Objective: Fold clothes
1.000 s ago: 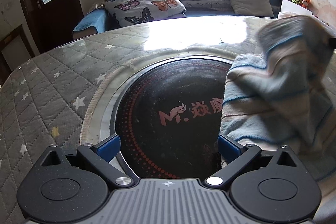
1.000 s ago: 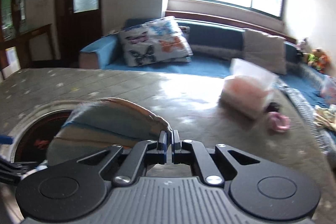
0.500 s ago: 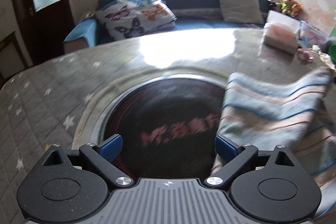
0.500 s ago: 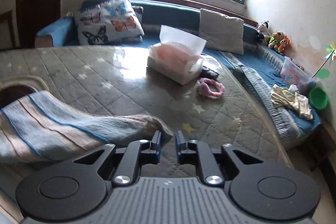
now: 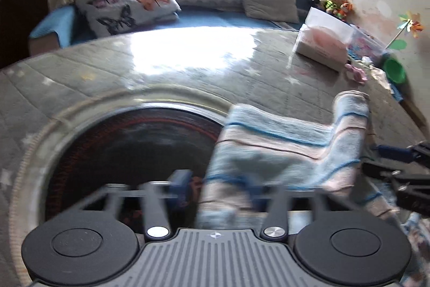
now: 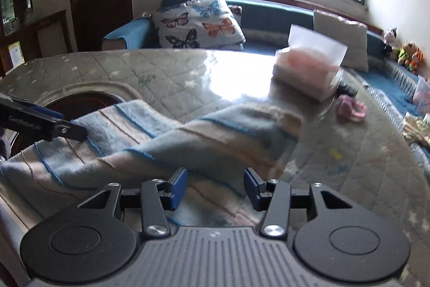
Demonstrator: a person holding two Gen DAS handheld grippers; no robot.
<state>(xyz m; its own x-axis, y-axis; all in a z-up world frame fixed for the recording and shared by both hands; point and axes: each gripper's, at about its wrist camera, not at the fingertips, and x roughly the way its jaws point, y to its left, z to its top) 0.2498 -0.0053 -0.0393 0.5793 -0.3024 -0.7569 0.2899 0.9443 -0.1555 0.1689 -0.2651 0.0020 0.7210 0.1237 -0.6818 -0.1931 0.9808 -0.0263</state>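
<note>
Finding: the striped garment (image 6: pixel 166 141) lies on the quilted surface (image 6: pixel 150 71), its left part overlapping the rim of the dark round inset (image 5: pixel 129 149) in the middle. One portion is doubled over the rest, forming a raised ridge that runs from near left to far right in the right wrist view; in the left wrist view a lobe of cloth stands up at the far right edge. The fold is loose and uneven, with no crisp crease and edges not aligned.

Right gripper (image 6: pixel 213 188): spread, nothing between its blue pads, hovering just above the near edge of the cloth.

Left gripper (image 5: pixel 217 187): blurred by motion; the cloth fills the space between its fingers, but whether it pinches the fabric or merely straddles it cannot be told.

Assessment: the garment is at least partly folded (one layer over another is evident), yet it is not a tidy, flat packet. Remaining work, in my judgement, is to flatten the raised ridge, square the edges and possibly fold again.

Bystanding items: a tissue pack (image 6: pixel 306 74) and a pink item (image 6: pixel 350 110), well clear of the work.
</note>
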